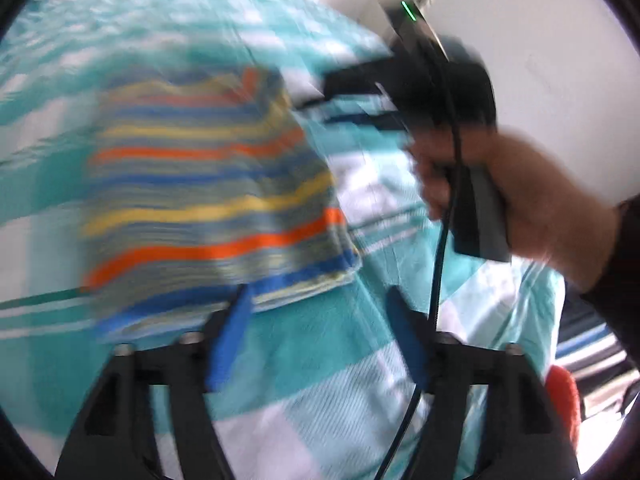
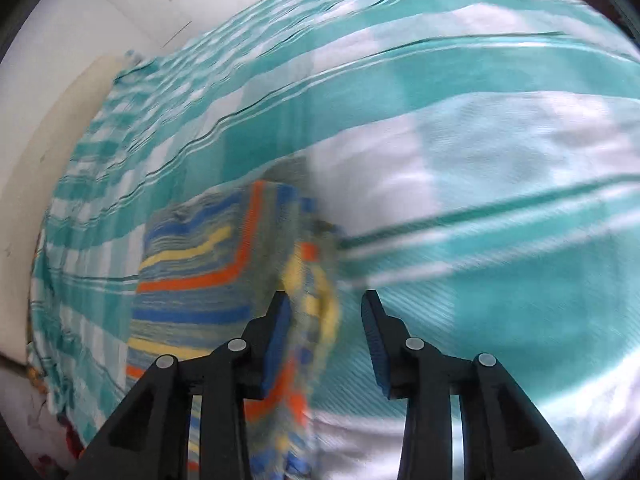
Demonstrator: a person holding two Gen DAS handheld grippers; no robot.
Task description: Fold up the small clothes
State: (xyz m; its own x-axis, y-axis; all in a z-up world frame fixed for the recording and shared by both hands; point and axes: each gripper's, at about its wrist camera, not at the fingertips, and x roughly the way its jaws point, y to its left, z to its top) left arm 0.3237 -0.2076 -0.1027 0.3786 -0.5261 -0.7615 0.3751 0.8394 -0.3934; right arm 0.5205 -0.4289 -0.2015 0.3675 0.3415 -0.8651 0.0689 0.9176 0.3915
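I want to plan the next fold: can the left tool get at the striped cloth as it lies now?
Probably yes: the left tool is open, and the striped cloth lies just ahead with nothing between.

left gripper [image 1: 316,320] open, right gripper [image 2: 326,328] open

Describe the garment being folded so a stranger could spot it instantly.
A teal-and-white checked bedspread covers the whole bed. On it lies one small folded garment. Only it carries narrow orange, yellow and blue stripes against the bedspread's broad teal blocks.
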